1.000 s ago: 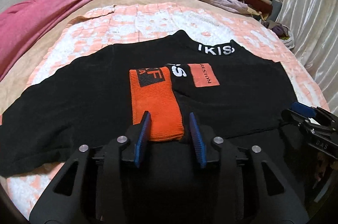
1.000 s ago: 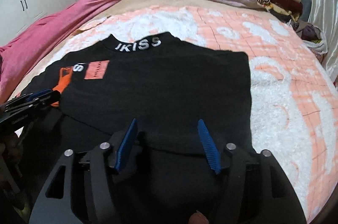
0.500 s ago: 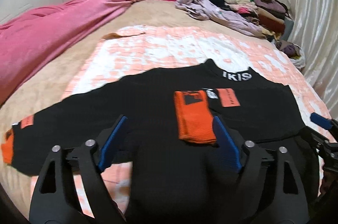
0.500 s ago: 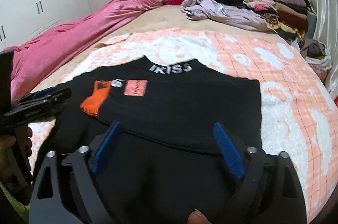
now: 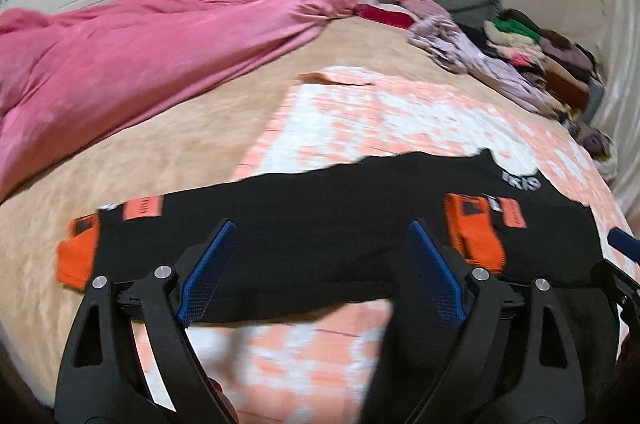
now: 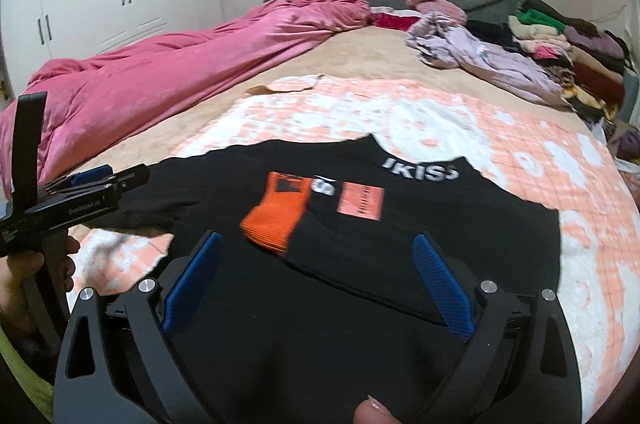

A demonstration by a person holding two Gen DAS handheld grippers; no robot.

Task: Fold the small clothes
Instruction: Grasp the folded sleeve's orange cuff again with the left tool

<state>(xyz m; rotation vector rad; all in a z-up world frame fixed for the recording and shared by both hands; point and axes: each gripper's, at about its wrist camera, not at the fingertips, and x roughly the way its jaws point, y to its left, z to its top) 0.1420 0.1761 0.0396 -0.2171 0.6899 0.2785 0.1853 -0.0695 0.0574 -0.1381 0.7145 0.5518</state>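
We have a black long-sleeved top spread flat on the peach-and-white blanket, collar with white lettering pointing toward the headboard; one sleeve is already folded in across the chest, its orange cuff lying beside a peach label, while the other sleeve lies stretched out sideways, its orange cuff resting off the blanket on the tan sheet.

We judge the sleeve-folding step to be half done. Our left gripper hangs over the outstretched sleeve with its blue pads wide apart and nothing between them; our right gripper hovers over the hem side of the body, likewise spread wide and holding nothing. The next move, as we read it, calls for the left tool to travel out to the far cuff, pinch it cleanly, and carry it across to meet the first sleeve; the right may need to pin the body so it does not drag.

The left wrist view is smeared with motion blur, so fabric edges are soft; the hem nearest us is hidden beneath the gripper frames; the collar lettering is only partly readable.
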